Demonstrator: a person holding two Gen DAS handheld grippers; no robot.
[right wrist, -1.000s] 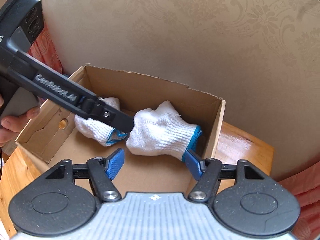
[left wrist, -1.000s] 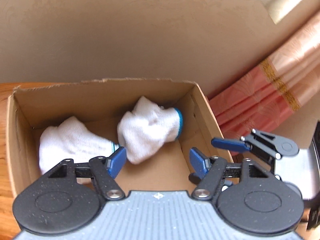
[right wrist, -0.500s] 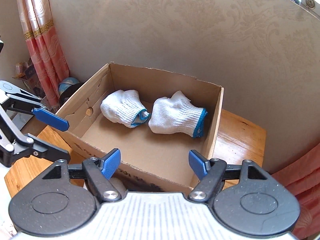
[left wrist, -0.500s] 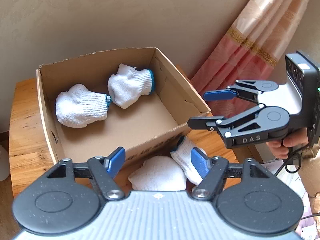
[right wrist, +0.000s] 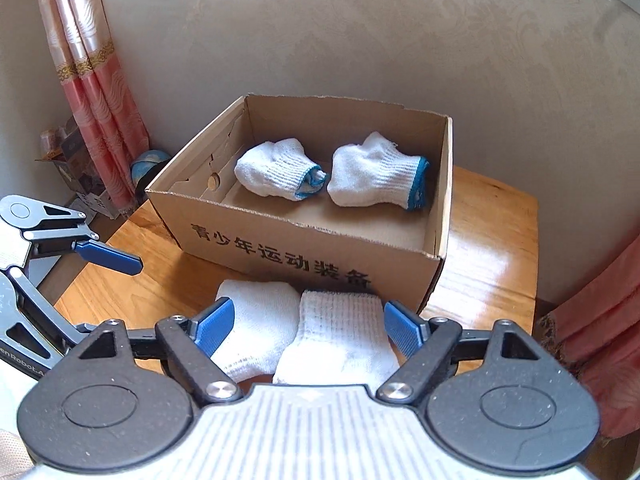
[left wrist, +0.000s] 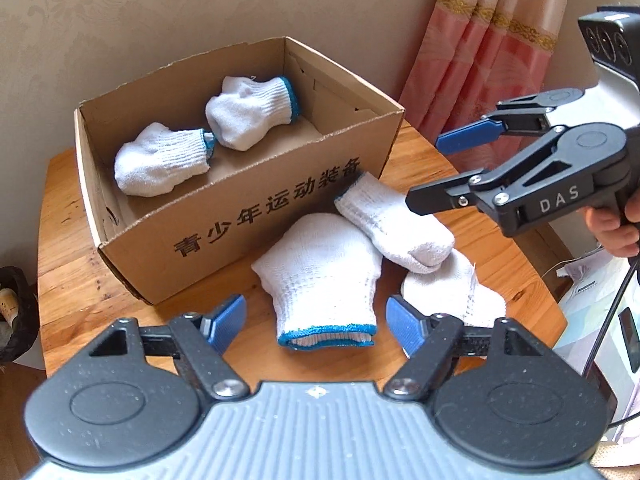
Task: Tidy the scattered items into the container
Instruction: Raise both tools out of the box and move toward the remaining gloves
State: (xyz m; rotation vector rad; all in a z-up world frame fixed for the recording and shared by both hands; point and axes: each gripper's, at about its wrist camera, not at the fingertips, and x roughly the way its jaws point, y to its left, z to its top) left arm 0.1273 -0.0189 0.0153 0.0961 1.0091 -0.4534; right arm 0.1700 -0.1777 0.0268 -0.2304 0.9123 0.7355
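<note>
Left wrist view: the left tool (left wrist: 316, 322) hangs released, its jaws having just been opening, astride a white knitted glove (left wrist: 322, 276) with a blue cuff on the desk (left wrist: 72, 280). Two more gloves lie beside it, two sit inside the cardboard box (left wrist: 248, 216). Soft, light, limp cloth; I would pinch the thick middle.

Right wrist view: the right tool (right wrist: 306, 330), also released and just opening, stands over a ribbed glove (right wrist: 340, 332) just before the box.
</note>
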